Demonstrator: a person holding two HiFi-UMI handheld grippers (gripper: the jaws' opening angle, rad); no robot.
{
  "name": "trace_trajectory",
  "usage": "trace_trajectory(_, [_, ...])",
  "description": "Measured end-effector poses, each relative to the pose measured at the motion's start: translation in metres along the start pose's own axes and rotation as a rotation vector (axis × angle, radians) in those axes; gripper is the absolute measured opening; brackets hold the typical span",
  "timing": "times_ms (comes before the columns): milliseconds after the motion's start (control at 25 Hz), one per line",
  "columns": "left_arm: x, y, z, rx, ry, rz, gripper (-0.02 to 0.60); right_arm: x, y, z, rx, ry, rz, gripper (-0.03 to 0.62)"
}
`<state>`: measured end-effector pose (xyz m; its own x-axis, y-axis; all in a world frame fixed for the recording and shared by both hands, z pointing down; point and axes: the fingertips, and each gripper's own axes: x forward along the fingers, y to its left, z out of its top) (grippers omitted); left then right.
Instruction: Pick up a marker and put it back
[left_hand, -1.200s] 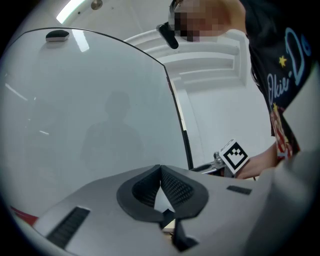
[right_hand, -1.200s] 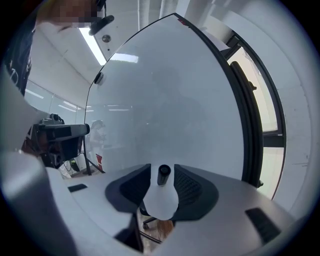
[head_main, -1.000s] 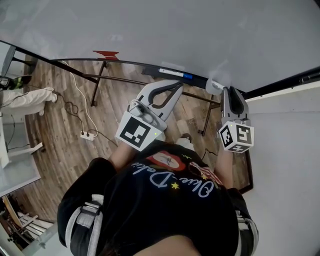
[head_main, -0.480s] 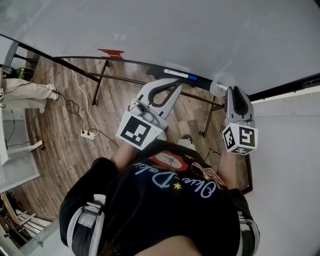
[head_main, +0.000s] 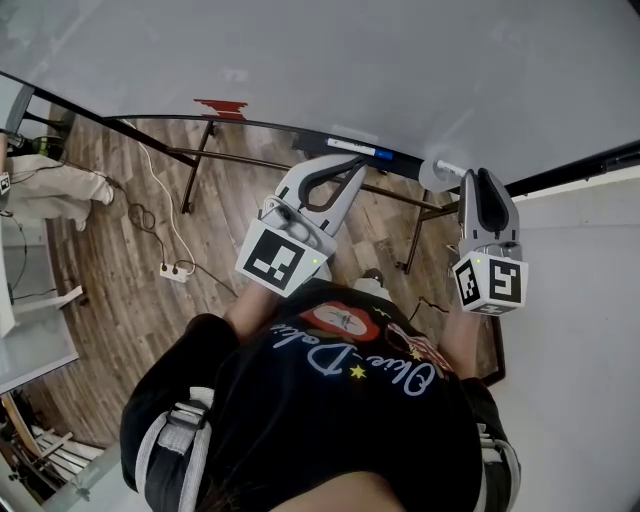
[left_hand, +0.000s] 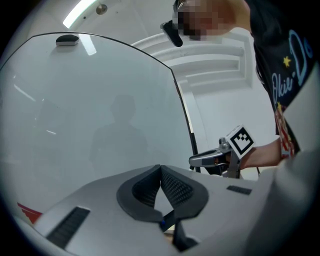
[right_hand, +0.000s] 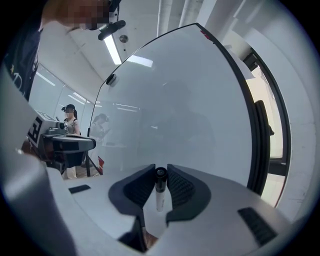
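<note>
A white marker (right_hand: 160, 192) with a black cap stands upright between the pads of my right gripper (right_hand: 160, 174), which is shut on it just in front of the whiteboard (right_hand: 190, 110). From the head view the right gripper (head_main: 472, 182) is at the board's lower right, with the marker's pale end (head_main: 437, 172) showing beside its tip. My left gripper (left_hand: 160, 169) is shut with nothing in it, its tips touching, and it points at the board. It shows left of the right gripper in the head view (head_main: 350, 170).
A black ledge (head_main: 260, 128) runs along the whiteboard's (head_main: 330, 70) bottom edge, with another marker with a blue label (head_main: 355, 148) lying on it and a red object (head_main: 218, 106) further left. Below are metal stand legs, wooden floor and a power strip (head_main: 175, 270). A person (right_hand: 70, 117) stands in the background.
My right gripper has risen with the marker in it and drifted a little to the right in the head view. The left gripper has stayed in place.
</note>
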<state>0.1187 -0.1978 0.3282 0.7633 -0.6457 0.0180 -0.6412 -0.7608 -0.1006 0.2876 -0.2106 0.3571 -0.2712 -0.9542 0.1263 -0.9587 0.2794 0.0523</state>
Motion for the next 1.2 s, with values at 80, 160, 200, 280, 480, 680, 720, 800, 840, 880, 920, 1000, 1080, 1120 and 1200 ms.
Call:
trace_trajectory(80, [0.001, 0.000, 0.001, 0.000, -0.003, -0.005, 0.004, -0.003, 0.000, 0.007, -0.007, -0.011, -0.001, 0.074])
trace_trajectory(160, [0.001, -0.001, 0.002, 0.002, -0.010, -0.013, 0.003, -0.006, 0.001, 0.014, -0.015, -0.021, -0.004, 0.074])
trace_trajectory(200, [0.002, -0.001, 0.003, 0.002, -0.013, -0.017, 0.004, -0.008, 0.001, 0.018, -0.018, -0.027, -0.005, 0.074])
trace_trajectory(280, [0.003, -0.002, 0.005, 0.004, -0.019, -0.024, 0.004, -0.011, 0.001, 0.024, -0.022, -0.042, -0.010, 0.074])
trace_trajectory(480, [0.005, -0.004, 0.007, 0.007, -0.030, -0.041, 0.005, -0.021, 0.000, 0.037, -0.020, -0.089, -0.021, 0.074])
trace_trajectory(680, [0.009, -0.008, 0.007, 0.009, -0.030, -0.066, 0.005, -0.030, 0.000, 0.042, -0.022, -0.094, -0.028, 0.074])
trace_trajectory(720, [0.009, -0.009, 0.008, 0.009, -0.031, -0.071, 0.003, -0.031, 0.000, 0.043, -0.022, -0.093, -0.030, 0.073])
trace_trajectory(800, [0.010, -0.010, 0.008, 0.005, -0.032, -0.079, 0.005, -0.034, 0.000, 0.044, -0.021, -0.090, -0.033, 0.074])
trace_trajectory(840, [0.010, -0.010, 0.009, 0.002, -0.032, -0.082, 0.005, -0.036, 0.001, 0.044, -0.021, -0.090, -0.035, 0.072])
trace_trajectory(880, [0.010, -0.011, 0.009, -0.002, -0.032, -0.083, 0.005, -0.037, 0.001, 0.045, -0.021, -0.091, -0.037, 0.072])
trace_trajectory(920, [0.011, -0.011, 0.009, -0.006, -0.033, -0.084, 0.005, -0.038, 0.001, 0.046, -0.021, -0.093, -0.038, 0.074])
trace_trajectory(1000, [0.011, -0.010, 0.009, -0.009, -0.030, -0.083, 0.003, -0.039, 0.001, 0.048, -0.020, -0.097, -0.039, 0.073])
trace_trajectory(1080, [0.011, -0.010, 0.007, -0.001, -0.024, -0.085, 0.003, -0.040, 0.001, 0.049, -0.020, -0.101, -0.042, 0.072])
trace_trajectory(1120, [0.011, -0.011, 0.007, 0.004, -0.022, -0.088, 0.005, -0.041, 0.001, 0.049, -0.021, -0.101, -0.044, 0.074])
trace_trajectory(1200, [0.012, -0.014, 0.005, 0.007, -0.018, -0.094, 0.005, -0.044, -0.001, 0.048, -0.021, -0.098, -0.048, 0.073])
